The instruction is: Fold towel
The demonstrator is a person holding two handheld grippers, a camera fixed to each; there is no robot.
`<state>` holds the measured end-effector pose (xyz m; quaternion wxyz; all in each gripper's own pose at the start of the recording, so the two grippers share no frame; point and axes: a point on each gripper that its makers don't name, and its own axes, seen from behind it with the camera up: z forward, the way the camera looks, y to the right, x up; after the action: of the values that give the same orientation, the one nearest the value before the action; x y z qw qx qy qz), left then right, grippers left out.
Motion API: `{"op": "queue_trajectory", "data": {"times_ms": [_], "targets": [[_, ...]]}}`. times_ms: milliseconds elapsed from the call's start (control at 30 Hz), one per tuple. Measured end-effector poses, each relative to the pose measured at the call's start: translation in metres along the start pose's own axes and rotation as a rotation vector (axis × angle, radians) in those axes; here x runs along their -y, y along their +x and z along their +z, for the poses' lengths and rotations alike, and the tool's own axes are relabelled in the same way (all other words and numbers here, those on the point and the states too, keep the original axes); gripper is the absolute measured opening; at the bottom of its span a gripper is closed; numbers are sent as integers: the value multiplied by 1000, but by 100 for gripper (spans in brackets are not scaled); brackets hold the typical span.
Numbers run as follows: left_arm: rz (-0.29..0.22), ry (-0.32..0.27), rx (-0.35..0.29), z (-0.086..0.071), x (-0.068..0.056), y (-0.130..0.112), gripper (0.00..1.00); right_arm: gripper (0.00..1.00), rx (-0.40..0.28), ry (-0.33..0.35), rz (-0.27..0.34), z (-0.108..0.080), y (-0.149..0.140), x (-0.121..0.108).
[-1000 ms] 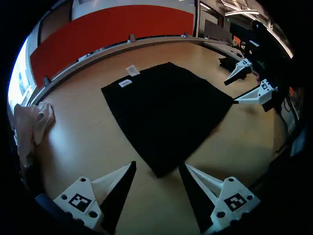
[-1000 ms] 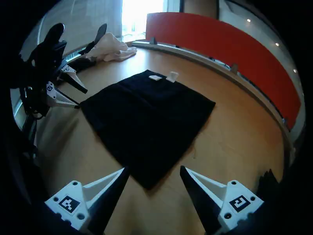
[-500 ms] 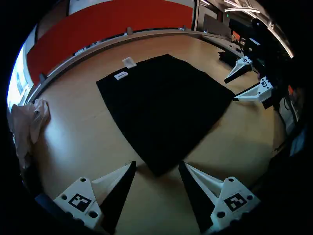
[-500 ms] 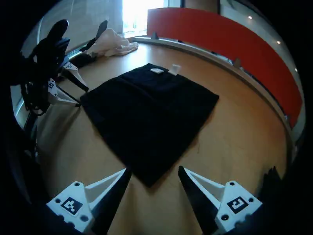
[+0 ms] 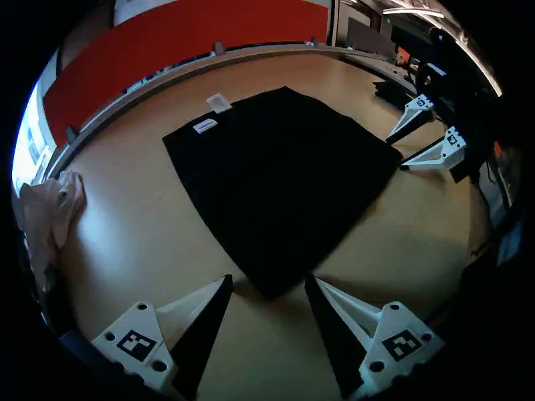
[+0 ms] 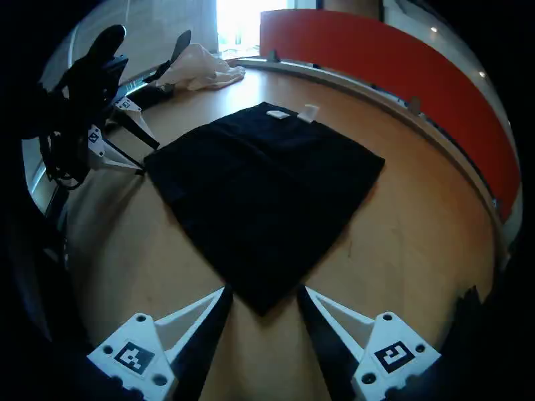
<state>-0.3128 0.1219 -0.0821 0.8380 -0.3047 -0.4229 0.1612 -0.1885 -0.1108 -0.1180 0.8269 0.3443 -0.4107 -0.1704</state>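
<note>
A black towel (image 5: 281, 180) lies spread flat on the wooden table (image 5: 134, 227). Two small white tags (image 5: 204, 125) sit at its far edge. My left gripper (image 5: 267, 281) is open, and one near corner of the towel lies between its fingertips. My right gripper (image 6: 264, 293) is open too, with another towel (image 6: 261, 194) corner lying between its fingers. In the left gripper view the right gripper (image 5: 394, 154) sits at the towel's right corner. In the right gripper view the left gripper (image 6: 150, 159) sits at the towel's left corner.
A crumpled pale pink cloth (image 5: 50, 207) (image 6: 197, 67) lies at one end of the table. A red partition (image 5: 180, 47) (image 6: 401, 60) runs along the table's far edge. Dark gear (image 5: 394, 107) rests on the table beyond the right gripper.
The right gripper has moved forward onto its towel corner and its fingers have narrowed slightly. The left gripper has edged forward a little. The towel has not moved.
</note>
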Motion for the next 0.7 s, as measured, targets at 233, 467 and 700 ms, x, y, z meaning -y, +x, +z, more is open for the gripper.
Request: {"op": "queue_trajectory", "data": {"times_ms": [233,467,700], "targets": [[-8,6,10,0,-2,0,76,57,-2,-1,10,-1,-1,-1],[-10,6,15,-1,-6,0,61,46,-5,-3,11,-1,0,-2],[-9,3,26,-1,-11,0,38,27,-6,0,7,0,1,1]]}}
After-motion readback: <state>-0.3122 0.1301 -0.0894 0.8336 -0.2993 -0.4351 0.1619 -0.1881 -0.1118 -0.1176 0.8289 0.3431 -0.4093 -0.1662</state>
